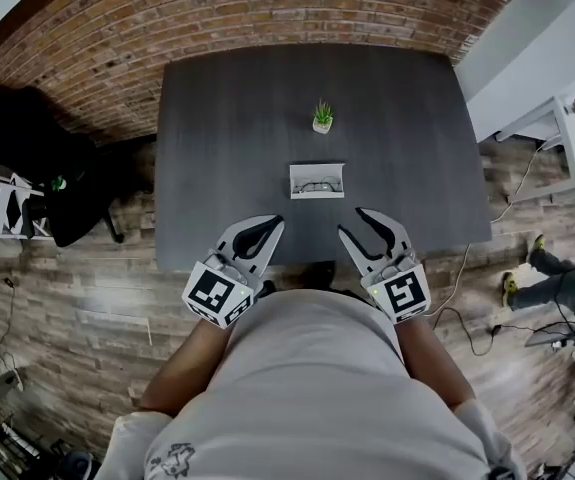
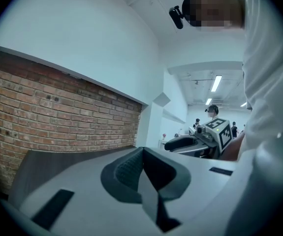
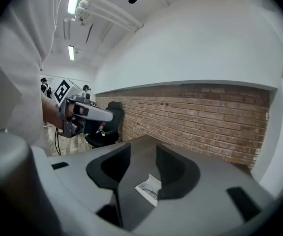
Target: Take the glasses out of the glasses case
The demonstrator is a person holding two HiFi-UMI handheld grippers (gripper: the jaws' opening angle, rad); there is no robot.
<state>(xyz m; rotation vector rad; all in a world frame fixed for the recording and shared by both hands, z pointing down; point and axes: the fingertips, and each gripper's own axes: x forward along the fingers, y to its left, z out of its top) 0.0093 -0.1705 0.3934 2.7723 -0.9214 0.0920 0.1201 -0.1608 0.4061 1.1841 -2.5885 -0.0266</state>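
A white glasses case (image 1: 317, 181) lies open in the middle of the dark table (image 1: 217, 148), with thin-framed glasses (image 1: 316, 185) inside it. Both grippers hover over the table's near edge, short of the case. My left gripper (image 1: 272, 223) has its tips together and holds nothing; its own view shows the jaws (image 2: 142, 154) met. My right gripper (image 1: 352, 221) is open and empty. Through its gap (image 3: 142, 151) I see the case (image 3: 148, 188) farther along the table. Each gripper view also shows the other gripper: the right gripper (image 2: 195, 141) and the left gripper (image 3: 84, 114).
A small potted plant (image 1: 322, 118) stands behind the case. A black chair (image 1: 27, 138) sits left of the table, against the brick wall. White furniture (image 1: 567, 128), floor cables (image 1: 467, 318) and another person's legs (image 1: 557, 278) are at the right.
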